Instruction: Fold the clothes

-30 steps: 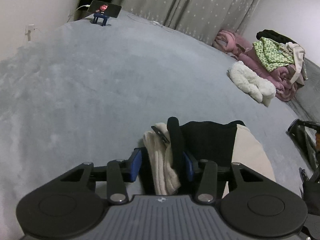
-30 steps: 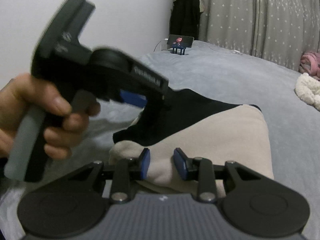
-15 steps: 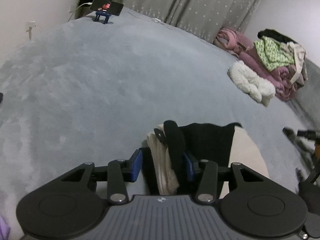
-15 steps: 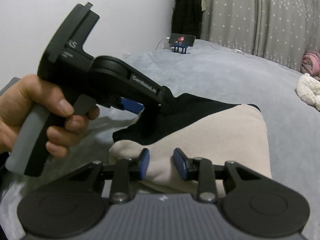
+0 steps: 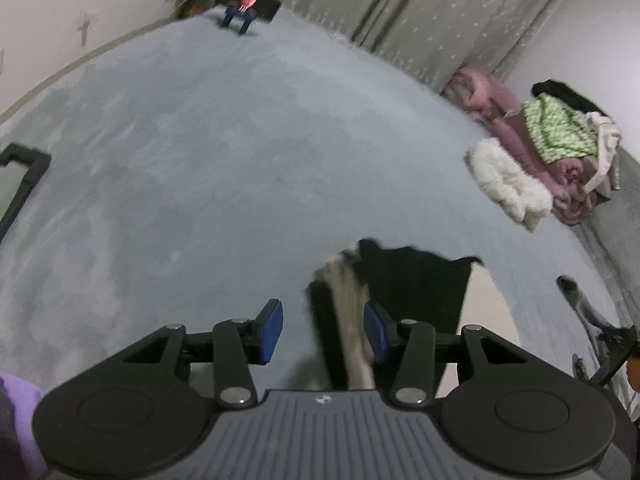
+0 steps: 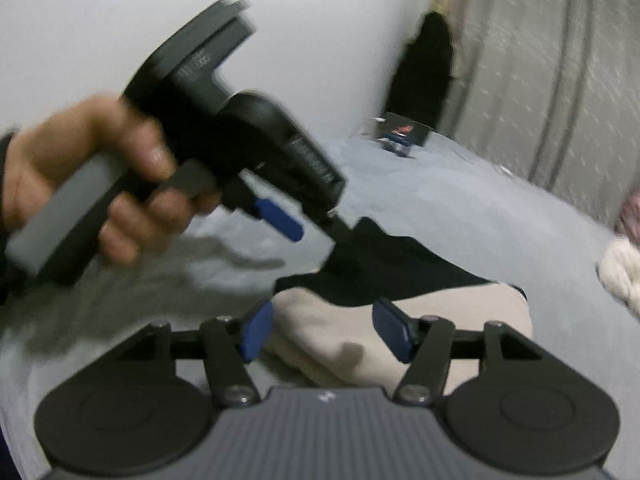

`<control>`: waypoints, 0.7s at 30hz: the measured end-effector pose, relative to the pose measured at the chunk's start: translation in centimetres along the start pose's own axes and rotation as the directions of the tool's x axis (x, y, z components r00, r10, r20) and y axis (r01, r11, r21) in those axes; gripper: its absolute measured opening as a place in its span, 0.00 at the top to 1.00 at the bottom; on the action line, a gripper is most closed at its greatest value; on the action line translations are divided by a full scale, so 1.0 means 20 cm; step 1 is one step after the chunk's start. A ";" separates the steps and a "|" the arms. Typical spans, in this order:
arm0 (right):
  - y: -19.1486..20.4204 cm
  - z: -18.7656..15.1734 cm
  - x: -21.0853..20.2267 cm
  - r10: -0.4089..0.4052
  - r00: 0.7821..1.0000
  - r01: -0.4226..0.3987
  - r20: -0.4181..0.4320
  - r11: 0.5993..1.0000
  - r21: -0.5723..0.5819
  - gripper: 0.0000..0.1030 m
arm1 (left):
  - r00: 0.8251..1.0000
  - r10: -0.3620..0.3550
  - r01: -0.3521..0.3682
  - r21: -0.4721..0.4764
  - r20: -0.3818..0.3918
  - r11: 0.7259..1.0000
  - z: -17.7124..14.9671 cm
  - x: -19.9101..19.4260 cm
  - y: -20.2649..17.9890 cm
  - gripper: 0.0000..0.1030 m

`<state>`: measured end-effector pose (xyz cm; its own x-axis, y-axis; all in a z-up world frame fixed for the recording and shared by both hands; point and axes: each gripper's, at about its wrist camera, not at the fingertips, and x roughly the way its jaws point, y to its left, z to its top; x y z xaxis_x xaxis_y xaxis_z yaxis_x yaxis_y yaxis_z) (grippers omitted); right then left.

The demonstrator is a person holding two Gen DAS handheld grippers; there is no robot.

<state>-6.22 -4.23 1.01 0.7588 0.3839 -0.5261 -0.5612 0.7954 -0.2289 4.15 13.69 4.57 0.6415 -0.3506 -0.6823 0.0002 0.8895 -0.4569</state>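
Note:
A folded black-and-cream garment [image 5: 416, 292] lies on the grey bed cover [image 5: 224, 152]. My left gripper [image 5: 322, 330] is open, its pads spread wide, and the garment's folded edge sits by the right pad. In the right wrist view the garment [image 6: 400, 320] lies just ahead of my right gripper [image 6: 326, 332], which is open with its pads on either side of the cream corner. The left gripper [image 6: 280, 216], held in a hand, hangs over the garment's black corner there.
A pile of clothes with pink, green-patterned and white fleece pieces [image 5: 536, 160] sits at the bed's far right. A phone on a blue stand [image 5: 246, 10] is at the far edge. Grey curtains [image 5: 400, 12] hang behind. A purple cloth [image 5: 20, 420] shows at the lower left.
Both grippers have opened and let go of the garment, which now rests on the bed. Both have drawn back a little, and the views are blurred from motion.

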 end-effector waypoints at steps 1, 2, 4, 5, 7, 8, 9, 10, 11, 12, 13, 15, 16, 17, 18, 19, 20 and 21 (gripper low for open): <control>0.03 -0.01 0.02 -0.007 1.000 0.006 -0.014 0.999 -0.038 0.37 | 1.000 0.003 -0.003 -0.015 -0.020 1.000 0.00 0.01 0.01 0.57; 0.05 -0.02 0.04 -0.015 0.999 0.013 -0.029 0.998 -0.068 0.37 | 1.000 -0.004 0.004 -0.029 -0.026 1.000 0.00 0.01 0.02 0.57; 0.09 -0.03 0.10 -0.038 0.998 0.031 -0.057 0.991 -0.129 0.37 | 0.999 -0.020 0.018 -0.046 -0.032 0.999 0.00 0.01 0.03 0.57; 0.11 -0.04 0.12 -0.054 0.997 0.043 -0.063 0.986 -0.160 0.37 | 0.999 -0.028 0.027 -0.049 -0.032 0.998 0.00 0.01 0.03 0.57; 0.16 -0.05 0.17 -0.084 0.994 0.067 -0.071 0.972 -0.223 0.36 | 0.999 -0.039 0.037 -0.053 -0.032 0.998 0.00 0.00 0.03 0.56; 0.19 -0.06 0.18 -0.097 0.993 0.077 -0.066 0.963 -0.257 0.36 | 0.999 -0.042 0.040 -0.053 -0.031 0.998 0.00 0.00 0.03 0.56; 0.21 -0.07 0.20 -0.111 0.992 0.089 -0.061 0.953 -0.291 0.36 | 0.999 -0.044 0.042 -0.054 -0.031 0.998 0.00 0.00 0.03 0.56; 0.23 -0.07 0.22 -0.124 0.991 0.101 -0.056 0.943 -0.316 0.36 | 0.998 -0.047 0.045 -0.061 -0.033 0.997 0.01 0.00 0.03 0.55; 0.24 -0.07 0.23 -0.133 0.990 0.110 -0.049 0.938 -0.329 0.36 | 0.998 -0.050 0.048 -0.068 -0.035 0.997 0.01 0.00 0.04 0.55; 0.24 -0.07 0.25 -0.142 0.989 0.119 -0.043 0.932 -0.342 0.36 | 0.998 -0.053 0.050 -0.076 -0.037 0.996 0.01 0.00 0.04 0.54; 0.24 -0.07 0.27 -0.151 0.988 0.128 -0.036 0.926 -0.355 0.38 | 0.998 -0.053 0.049 -0.089 -0.037 0.995 0.01 0.00 0.05 0.52; 0.25 -0.07 0.31 -0.168 0.985 0.147 -0.023 0.913 -0.380 0.39 | 0.998 -0.055 0.050 -0.113 -0.036 0.992 0.02 0.00 0.07 0.51; 0.25 -0.07 0.32 -0.174 0.985 0.153 -0.019 0.909 -0.387 0.42 | 0.997 -0.063 0.059 -0.129 -0.034 0.990 0.02 0.00 0.08 0.51; 0.25 -0.06 0.34 -0.174 0.984 0.153 -0.021 0.909 -0.387 0.44 | 0.996 -0.079 0.074 -0.146 -0.031 0.987 0.02 0.00 0.09 0.51; 0.25 -0.06 0.35 -0.174 0.984 0.151 -0.025 0.912 -0.382 0.48 | 0.995 -0.095 0.089 -0.163 -0.028 0.983 0.02 0.00 0.10 0.50; 0.24 -0.05 0.36 -0.171 0.985 0.149 -0.029 0.919 -0.364 0.54 | 0.994 -0.109 0.103 -0.181 -0.025 0.978 0.02 0.00 0.11 0.50; 0.23 -0.04 0.36 -0.166 0.986 0.145 -0.032 0.929 -0.342 0.55 | 0.993 -0.118 0.111 -0.191 -0.022 0.975 0.02 0.00 0.12 0.50; 0.21 -0.03 0.36 -0.159 0.987 0.141 -0.034 0.939 -0.313 0.57 | 0.993 -0.120 0.114 -0.196 -0.018 0.974 0.02 0.00 0.12 0.49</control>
<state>-3.28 1.59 -4.16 0.8269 0.2365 -0.5102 -0.5238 0.6541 -0.5458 4.47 15.97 3.68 0.6226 -0.4602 -0.6329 -0.0771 0.7688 -0.6348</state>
